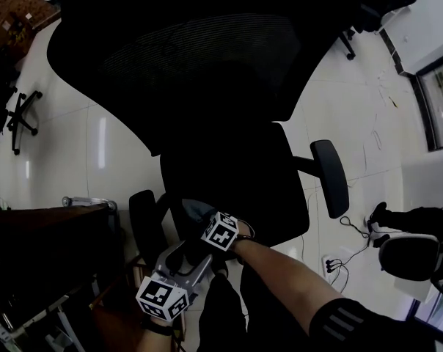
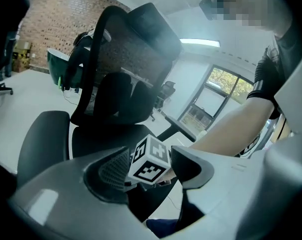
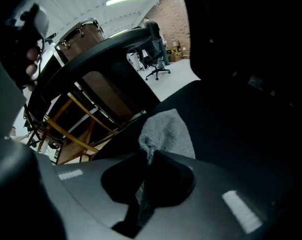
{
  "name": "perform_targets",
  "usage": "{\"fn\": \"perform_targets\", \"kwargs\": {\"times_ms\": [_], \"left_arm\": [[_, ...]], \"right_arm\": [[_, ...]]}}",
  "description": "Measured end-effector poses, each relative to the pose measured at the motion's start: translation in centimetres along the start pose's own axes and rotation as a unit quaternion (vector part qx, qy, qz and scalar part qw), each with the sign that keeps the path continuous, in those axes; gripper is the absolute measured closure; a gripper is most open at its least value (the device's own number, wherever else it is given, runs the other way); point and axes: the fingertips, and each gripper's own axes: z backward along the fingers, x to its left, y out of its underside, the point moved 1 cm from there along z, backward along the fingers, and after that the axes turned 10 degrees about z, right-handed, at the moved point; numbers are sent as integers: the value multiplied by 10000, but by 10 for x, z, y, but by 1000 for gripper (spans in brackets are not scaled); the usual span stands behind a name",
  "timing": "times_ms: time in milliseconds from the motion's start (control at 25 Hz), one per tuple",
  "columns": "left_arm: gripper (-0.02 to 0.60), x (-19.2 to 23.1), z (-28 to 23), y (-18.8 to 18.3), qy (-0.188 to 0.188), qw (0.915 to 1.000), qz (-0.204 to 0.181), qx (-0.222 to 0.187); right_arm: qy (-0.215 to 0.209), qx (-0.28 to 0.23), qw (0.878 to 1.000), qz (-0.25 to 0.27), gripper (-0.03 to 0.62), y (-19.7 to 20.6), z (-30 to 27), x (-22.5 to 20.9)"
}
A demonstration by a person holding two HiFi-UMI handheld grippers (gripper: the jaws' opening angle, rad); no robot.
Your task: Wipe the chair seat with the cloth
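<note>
A black office chair fills the head view, its seat (image 1: 240, 182) below the mesh backrest (image 1: 199, 57). My right gripper (image 1: 204, 220) is at the seat's front left edge, shut on a grey cloth (image 1: 194, 211). In the right gripper view the cloth (image 3: 167, 130) lies spread on the seat (image 3: 231, 134) just past the shut right gripper (image 3: 148, 158). My left gripper (image 1: 198, 261) hangs open just in front of the seat, holding nothing. In the left gripper view the left gripper (image 2: 148, 173) points at the right gripper's marker cube (image 2: 150, 160) and the seat (image 2: 101, 136).
The chair's armrests (image 1: 330, 176) (image 1: 142, 226) flank the seat. A dark wooden desk (image 1: 53, 233) stands close on the left, with its frame (image 3: 76, 129) beside the chair. Another chair's base (image 1: 20, 116) is far left. Cables and a power strip (image 1: 337, 262) lie on the floor at right.
</note>
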Motion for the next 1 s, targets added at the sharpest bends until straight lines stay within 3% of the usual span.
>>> {"fn": "perform_targets", "kwargs": {"times_ms": [120,240,480,760,920,1000], "left_arm": [[298,5,3,3,-57,10000,20,-9],[298,6,1,5,-63,10000,55,-2],[298,-3,-17,8,144,9999,35,74],[298,-22,-35,-10,377,9991,-151,95],[298,-24,-34,-12,383,9990,-192,109],[298,-24,-30,-13,372,9991,-182,82]], "right_arm": [[-168,31,9997,158,572,-3,-22,21],[-162,49,9998,113,572,15,-16,16],[431,671,9967,-116,572,117,42,-35],[1180,1275,9837,-469,572,216,135,-95],[1533,1463,9747,-712,572,226,157,-110],[1593,1120,9770,-869,572,202,157,-107]]}}
